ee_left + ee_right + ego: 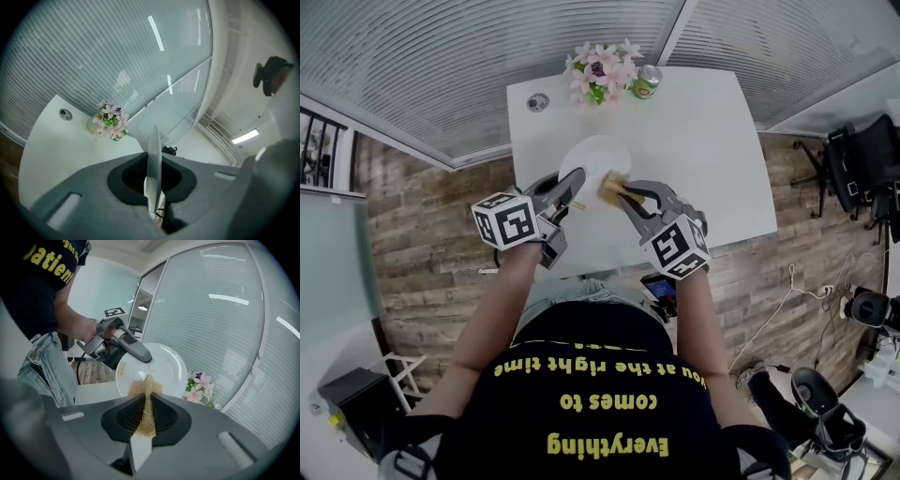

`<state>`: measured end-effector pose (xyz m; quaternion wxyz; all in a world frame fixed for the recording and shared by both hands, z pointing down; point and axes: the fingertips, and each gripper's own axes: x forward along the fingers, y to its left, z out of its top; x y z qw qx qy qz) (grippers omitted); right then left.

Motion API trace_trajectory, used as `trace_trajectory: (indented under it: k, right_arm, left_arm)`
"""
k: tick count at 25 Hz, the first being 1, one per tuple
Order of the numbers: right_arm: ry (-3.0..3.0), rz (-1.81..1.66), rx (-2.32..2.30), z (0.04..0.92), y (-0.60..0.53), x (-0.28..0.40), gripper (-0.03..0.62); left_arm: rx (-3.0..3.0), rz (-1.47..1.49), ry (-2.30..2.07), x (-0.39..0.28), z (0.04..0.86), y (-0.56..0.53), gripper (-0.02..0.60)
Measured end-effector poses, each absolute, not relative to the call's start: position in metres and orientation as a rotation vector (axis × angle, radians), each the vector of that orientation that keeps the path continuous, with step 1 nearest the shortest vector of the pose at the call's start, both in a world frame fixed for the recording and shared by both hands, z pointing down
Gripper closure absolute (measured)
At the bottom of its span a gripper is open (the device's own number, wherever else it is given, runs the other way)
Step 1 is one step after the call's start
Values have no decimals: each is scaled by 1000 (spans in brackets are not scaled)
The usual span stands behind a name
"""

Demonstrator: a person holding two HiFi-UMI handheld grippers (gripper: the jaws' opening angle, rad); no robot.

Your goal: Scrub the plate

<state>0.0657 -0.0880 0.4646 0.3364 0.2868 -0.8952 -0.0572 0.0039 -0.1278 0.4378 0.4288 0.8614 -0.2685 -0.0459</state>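
I see bright, even light. A ceiling light strip (246,136) shines, and streaks glare on the glass wall (140,56). Fisheye bends the edges, the corners go black, and the close plate (153,159) blurs.

Left gripper (575,184): held roughly level and pointing away from the body, jaws closed on the edge of the plate (598,154). Right gripper (621,191): tilted downward and angled in toward the left gripper, jaws closed on a scourer (145,389). Left forearm (492,309) and right forearm (701,323) extend forward from the torso. The two gripper tips are close together.
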Motion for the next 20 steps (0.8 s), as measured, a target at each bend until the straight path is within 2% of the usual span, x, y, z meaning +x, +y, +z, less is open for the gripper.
trace_trajectory:
  k: [20]
  right_arm:
    - [-2288,-108,835,466,-93,91,556]
  left_arm:
    - [2146,-132,-689,-2,434,-127,560]
